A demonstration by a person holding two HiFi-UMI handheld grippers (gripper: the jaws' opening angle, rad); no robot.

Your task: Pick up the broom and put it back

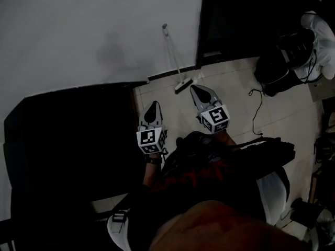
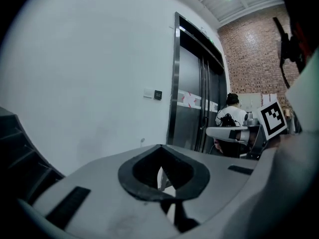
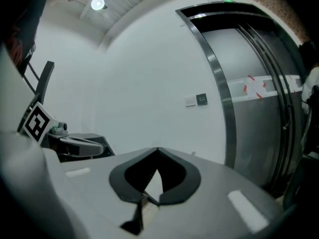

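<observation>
The broom (image 1: 174, 61) leans upright against the white wall, its pale brush head (image 1: 183, 85) on the tiled floor by the dark door frame. My right gripper (image 1: 197, 91) is shut and empty, its tip just short of the brush head. To its left, my left gripper (image 1: 153, 109) is also shut with nothing in it, farther from the broom. In the left gripper view the handle's top (image 2: 142, 141) shows above the closed jaws (image 2: 159, 146). In the right gripper view the handle's top (image 3: 193, 153) shows just right of the closed jaws (image 3: 158, 148).
A large black seat (image 1: 68, 140) fills the left side next to the left gripper. A metal lift door (image 1: 235, 20) stands right of the broom. A person in white (image 1: 320, 41) sits at the far right by a black bag (image 1: 277, 69). A cable (image 1: 255, 114) trails over the tiles.
</observation>
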